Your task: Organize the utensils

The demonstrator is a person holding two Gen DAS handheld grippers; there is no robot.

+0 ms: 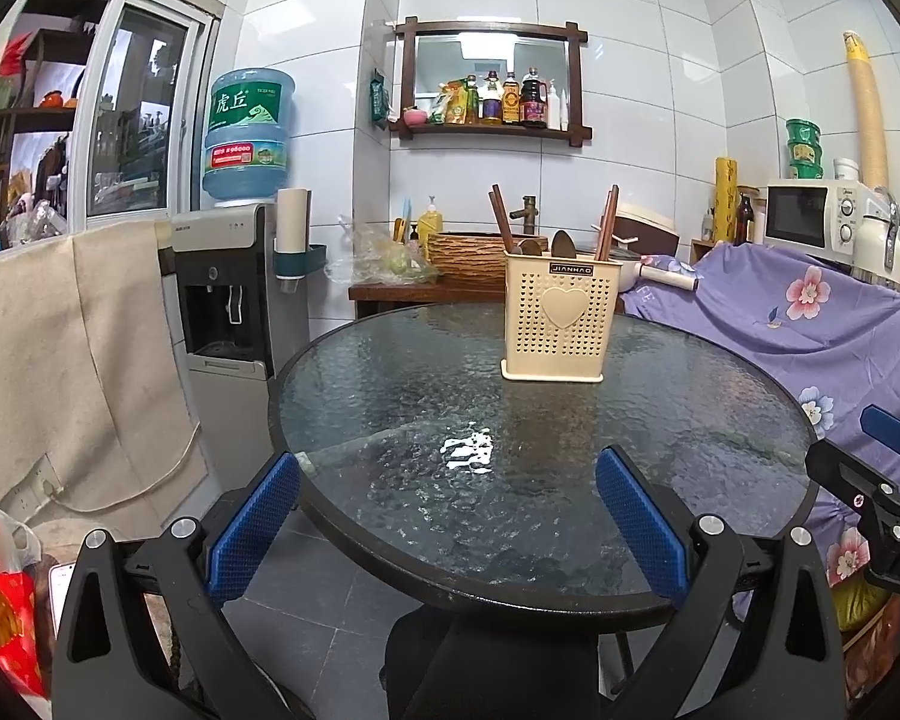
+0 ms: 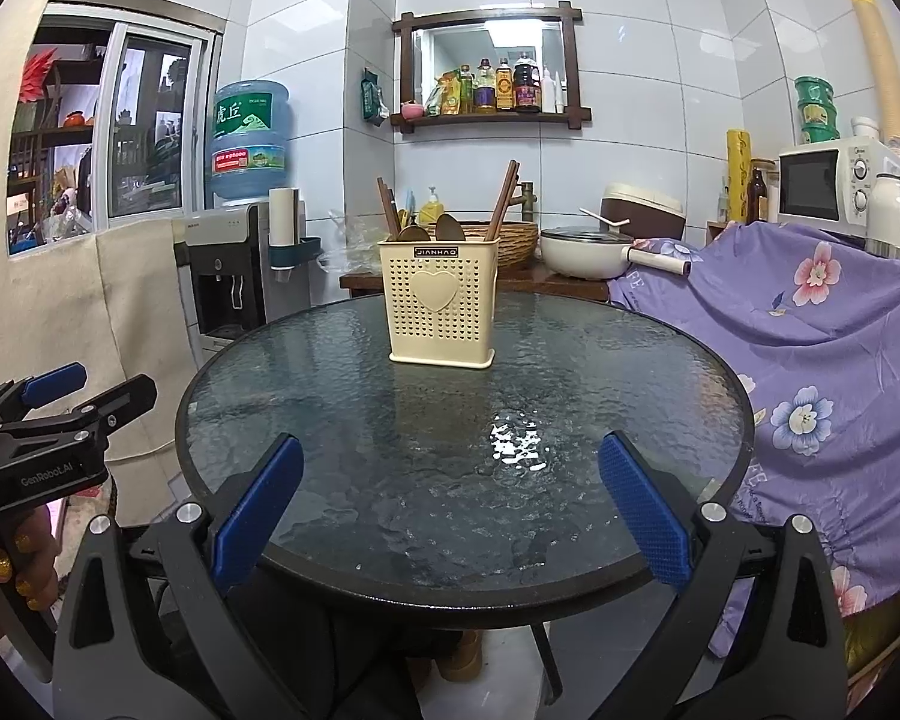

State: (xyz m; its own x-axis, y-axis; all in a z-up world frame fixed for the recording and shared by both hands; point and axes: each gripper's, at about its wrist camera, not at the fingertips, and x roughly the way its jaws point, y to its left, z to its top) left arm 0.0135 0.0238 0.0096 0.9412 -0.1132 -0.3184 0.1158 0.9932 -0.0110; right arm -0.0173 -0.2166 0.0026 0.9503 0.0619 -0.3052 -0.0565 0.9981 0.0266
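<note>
1. two grippers hang at the near rim of the round glass table (image 1: 390,396), both with jaws spread wide and nothing between them: the left gripper (image 1: 447,525) and the right gripper (image 2: 450,507).
2. the cream utensil holder (image 2: 442,303) stands upright toward the far side of the table, well apart from both grippers. it holds dark chopsticks (image 2: 504,198) leaning outward and two wooden spoons (image 2: 435,231) bowl-up.
3. no loose utensils show on the glass, so the sorting looks done or nearly so.
4. risk: the holder looks light and tall, and the chopsticks lean outward. a finger catching a stick on the way in could tip the holder or flick sticks onto the glass.
5. risk: the glass is slick, so a sideways push would likely slide the holder toward the far edge.
6. room: the whole near half of the table is bare, giving a straight approach. purple flowered cloth (image 2: 810,360) crowds the right rim, and a water dispenser (image 1: 228,288) stands off the left.
</note>
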